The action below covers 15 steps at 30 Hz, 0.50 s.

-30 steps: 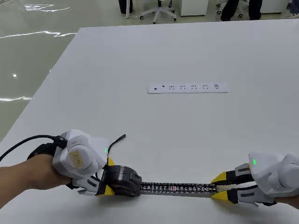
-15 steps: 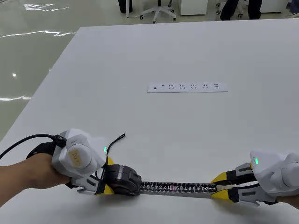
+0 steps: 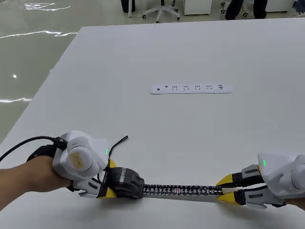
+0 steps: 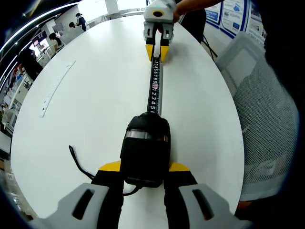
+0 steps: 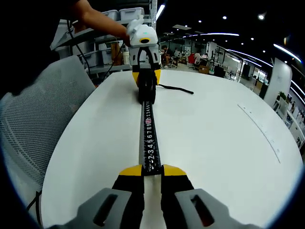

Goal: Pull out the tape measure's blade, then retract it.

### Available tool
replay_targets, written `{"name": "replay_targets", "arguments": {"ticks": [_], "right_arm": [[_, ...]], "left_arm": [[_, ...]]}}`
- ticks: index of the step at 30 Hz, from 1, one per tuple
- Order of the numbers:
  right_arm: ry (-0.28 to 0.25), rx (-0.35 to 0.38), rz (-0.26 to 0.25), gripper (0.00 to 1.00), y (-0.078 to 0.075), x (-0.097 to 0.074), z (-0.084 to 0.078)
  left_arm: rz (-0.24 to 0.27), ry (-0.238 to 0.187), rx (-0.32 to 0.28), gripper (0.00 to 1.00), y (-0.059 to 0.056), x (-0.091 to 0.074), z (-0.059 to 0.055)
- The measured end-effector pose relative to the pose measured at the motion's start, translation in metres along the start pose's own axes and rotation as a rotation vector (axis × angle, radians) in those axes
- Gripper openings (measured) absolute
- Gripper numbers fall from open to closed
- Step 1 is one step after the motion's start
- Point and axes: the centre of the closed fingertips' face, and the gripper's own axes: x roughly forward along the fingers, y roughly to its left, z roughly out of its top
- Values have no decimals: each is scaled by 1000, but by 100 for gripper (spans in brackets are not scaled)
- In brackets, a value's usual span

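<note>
A black tape measure case [image 3: 124, 183] rests on the white table near its front edge, and my left gripper [image 3: 109, 179] is shut on it. The case [image 4: 145, 148] sits between my yellow-tipped left jaws in the left gripper view. Its dark numbered blade [image 3: 181, 192] runs flat along the table to the right. My right gripper [image 3: 224, 189] is shut on the blade's end. In the right gripper view the blade [image 5: 148, 136] stretches away from my right gripper [image 5: 152, 171] to the case [image 5: 146, 88].
A white power strip [image 3: 191, 89] lies across the middle of the table [image 3: 190, 52]. A thin black strap [image 3: 118, 143] trails from the case. Office chairs [image 3: 161, 9] stand beyond the far edge. The floor drops off at the left.
My right gripper has drawn slightly further right with the blade's end, so a little more blade shows. The left gripper and case have held still.
</note>
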Motion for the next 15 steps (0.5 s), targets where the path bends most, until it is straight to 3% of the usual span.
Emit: {"name": "replay_targets", "arguments": {"ticks": [15], "right_arm": [[2, -5, 0, 11, 1, -5, -2]], "left_arm": [[2, 0, -5, 27, -1, -1, 0]]}}
